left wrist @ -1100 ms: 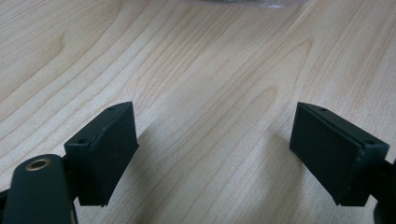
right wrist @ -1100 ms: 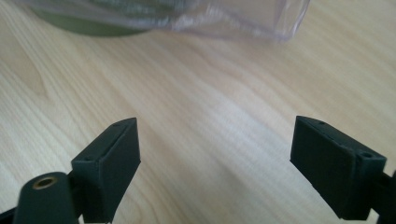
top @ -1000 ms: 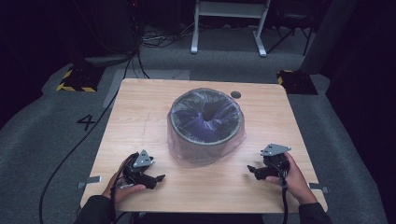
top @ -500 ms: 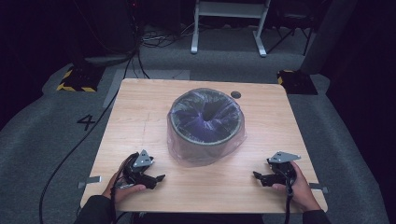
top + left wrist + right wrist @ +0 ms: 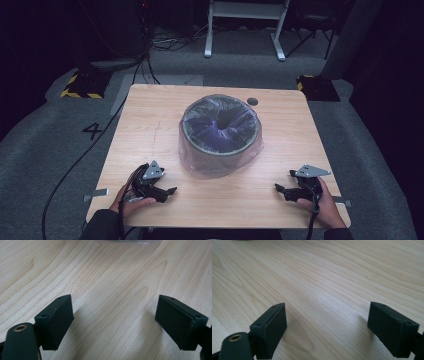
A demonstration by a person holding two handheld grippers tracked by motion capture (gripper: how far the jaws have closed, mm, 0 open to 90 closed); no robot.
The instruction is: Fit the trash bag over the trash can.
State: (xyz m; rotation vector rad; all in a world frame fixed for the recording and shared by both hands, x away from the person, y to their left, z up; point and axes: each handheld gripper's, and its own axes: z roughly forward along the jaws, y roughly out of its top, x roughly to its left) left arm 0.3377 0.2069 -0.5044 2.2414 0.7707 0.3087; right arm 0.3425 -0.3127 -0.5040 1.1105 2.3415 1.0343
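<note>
A round grey bin lined with a clear plastic bag stands at the middle of the wooden table; the bag's edge peeks in at the top of the left gripper view. My left gripper rests on the table near its front left corner, a hand around it. Its jaws stand wide apart over bare wood, nothing between them. My right gripper lies near the front right corner, pointing left. In the right gripper view its jaws are spread wide over bare wood, holding nothing.
A small dark round hole sits near the table's far right edge. Metal brackets jut out at the table's front sides. Grey carpet with cables and a painted 4 surrounds the table.
My right gripper has moved toward the front right corner and sunk lower onto the table. The left gripper and the bin have kept still.
</note>
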